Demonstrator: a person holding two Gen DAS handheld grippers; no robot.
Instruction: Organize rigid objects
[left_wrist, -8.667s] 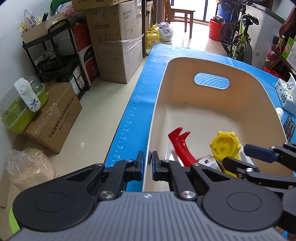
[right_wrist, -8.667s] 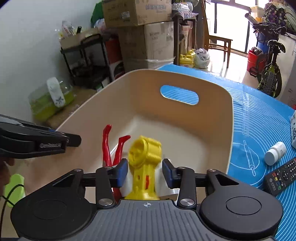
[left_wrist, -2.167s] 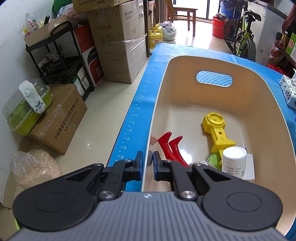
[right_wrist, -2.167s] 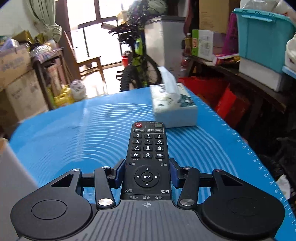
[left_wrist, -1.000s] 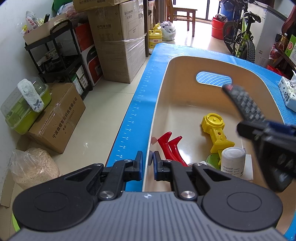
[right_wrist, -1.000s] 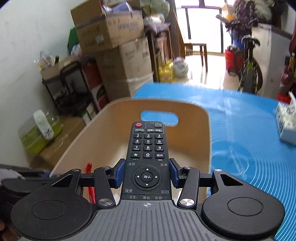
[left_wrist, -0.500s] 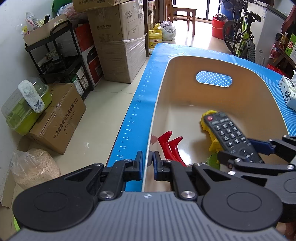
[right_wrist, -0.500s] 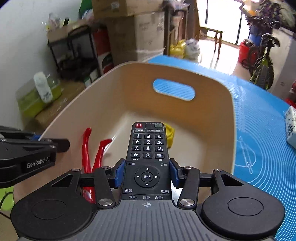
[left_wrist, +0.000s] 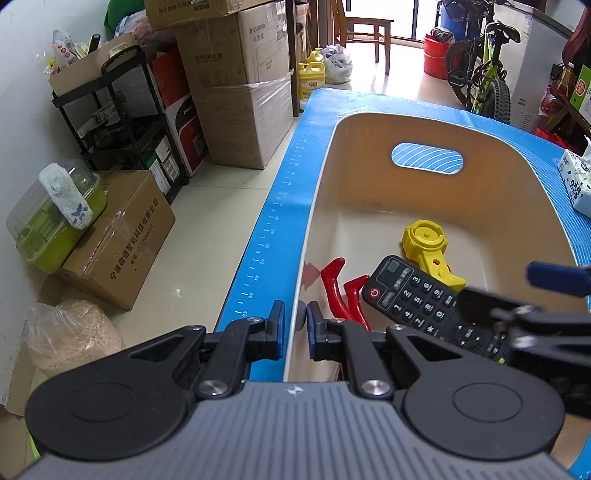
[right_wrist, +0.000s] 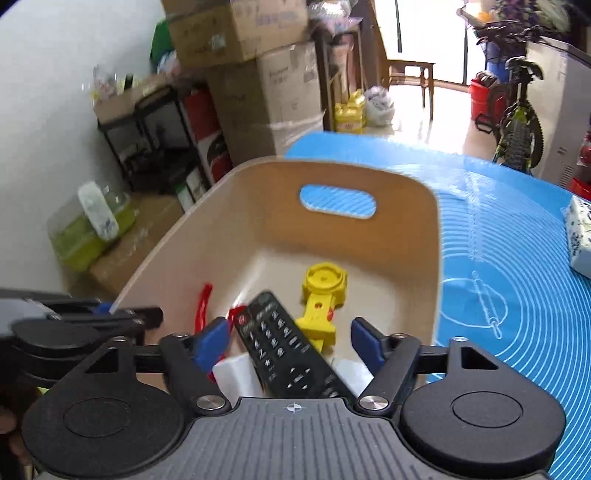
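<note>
right tongs (right_wrist: 288, 338) spread wide, gripping nothing | remote (right_wrist: 286, 349) loose inside bin (right_wrist: 369, 177), tilted over white bottle (right_wrist: 236, 373) | left tongs (left_wrist: 295, 319) pinched on bin rim | risk: remote sliding, knocking yellow toy (right_wrist: 321, 299)

One beige bin (left_wrist: 480, 122) stands on the bench. Inside it lie one black remote (right_wrist: 284, 347), one yellow plastic piece (left_wrist: 428, 247), two red handles (left_wrist: 341, 291) side by side at the near left, and one white item (right_wrist: 236, 373), partly hidden. One tissue pack (left_wrist: 576, 182) sits on the bench at the far right. Two claws are in view: the left claw (left_wrist: 295, 328) and the right claw (right_wrist: 290, 341).
</note>
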